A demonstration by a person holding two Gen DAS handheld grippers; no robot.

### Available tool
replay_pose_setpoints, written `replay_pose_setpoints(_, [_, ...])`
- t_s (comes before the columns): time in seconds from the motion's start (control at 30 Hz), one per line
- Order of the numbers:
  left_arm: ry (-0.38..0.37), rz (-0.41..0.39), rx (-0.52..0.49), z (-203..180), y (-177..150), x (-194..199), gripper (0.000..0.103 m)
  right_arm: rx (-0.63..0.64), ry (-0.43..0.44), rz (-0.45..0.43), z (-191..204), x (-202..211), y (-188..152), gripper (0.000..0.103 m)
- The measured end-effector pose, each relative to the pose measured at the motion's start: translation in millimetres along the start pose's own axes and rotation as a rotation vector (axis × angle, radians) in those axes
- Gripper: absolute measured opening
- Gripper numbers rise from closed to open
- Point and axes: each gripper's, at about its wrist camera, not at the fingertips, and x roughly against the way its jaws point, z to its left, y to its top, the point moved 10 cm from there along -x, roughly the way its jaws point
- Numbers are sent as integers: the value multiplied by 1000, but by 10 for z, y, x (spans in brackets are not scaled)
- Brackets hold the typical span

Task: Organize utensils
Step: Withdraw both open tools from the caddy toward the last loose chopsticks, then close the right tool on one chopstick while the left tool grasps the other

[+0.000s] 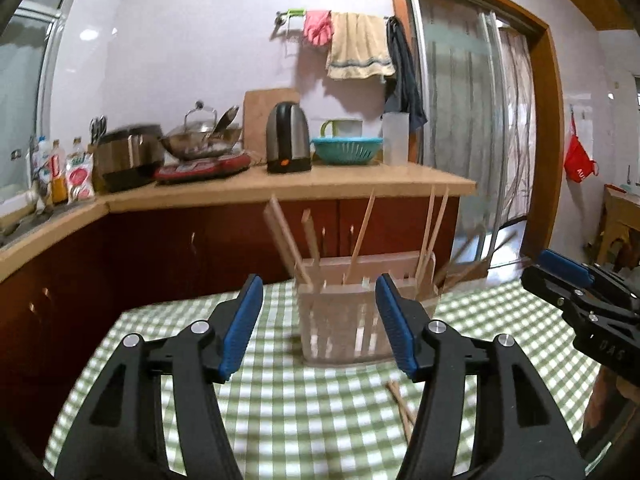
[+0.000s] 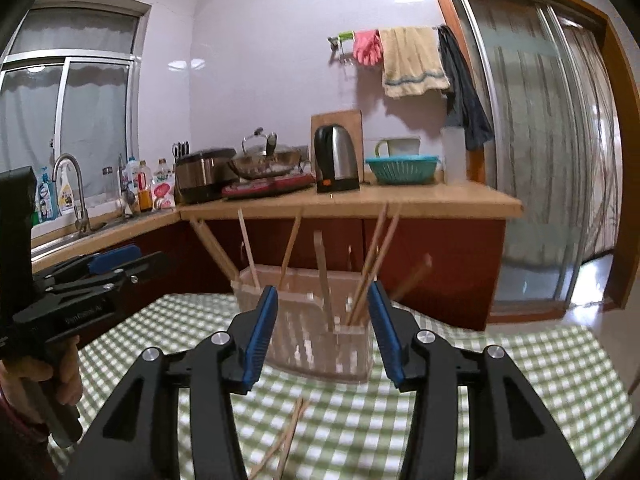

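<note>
Holder (image 1: 352,320) clear, on checked table (image 1: 280,400), chopsticks (image 1: 362,232) upright inside | loose chopsticks (image 2: 288,436) lying before holder | left gripper (image 1: 318,320) fingers parted, empty | right gripper (image 2: 322,328) fingers parted, empty

Both grippers share one build: matte black plastic arms that fork into two fingers, each tipped with a ribbed blue pad, and round silver pivot screws at the joints. The left gripper (image 1: 318,326) fills the lower half of the left wrist view; the right gripper (image 2: 322,334) fills the lower half of the right wrist view. In the right wrist view, at the left edge, the left gripper's black body carries small white lettering too blurred to read. Below it a hand (image 2: 60,376) wraps a grey-black handle, and a dark red sleeve (image 2: 20,432) sits in the lower left corner.
</note>
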Motion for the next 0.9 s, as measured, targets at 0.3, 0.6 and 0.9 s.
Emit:
replay_pose_setpoints(0.3, [93, 82, 0, 145, -689, 230, 57, -48, -34, 106, 29, 158, -755, 47])
replay_pose_setpoints(0.6, [96, 186, 36, 156, -1266, 386, 57, -54, -17, 229, 215, 217, -1392, 44])
replay_pose_setpoints(0.9, [90, 233, 49, 118, -1551, 447, 57, -47, 25, 330, 384, 175, -1778, 35])
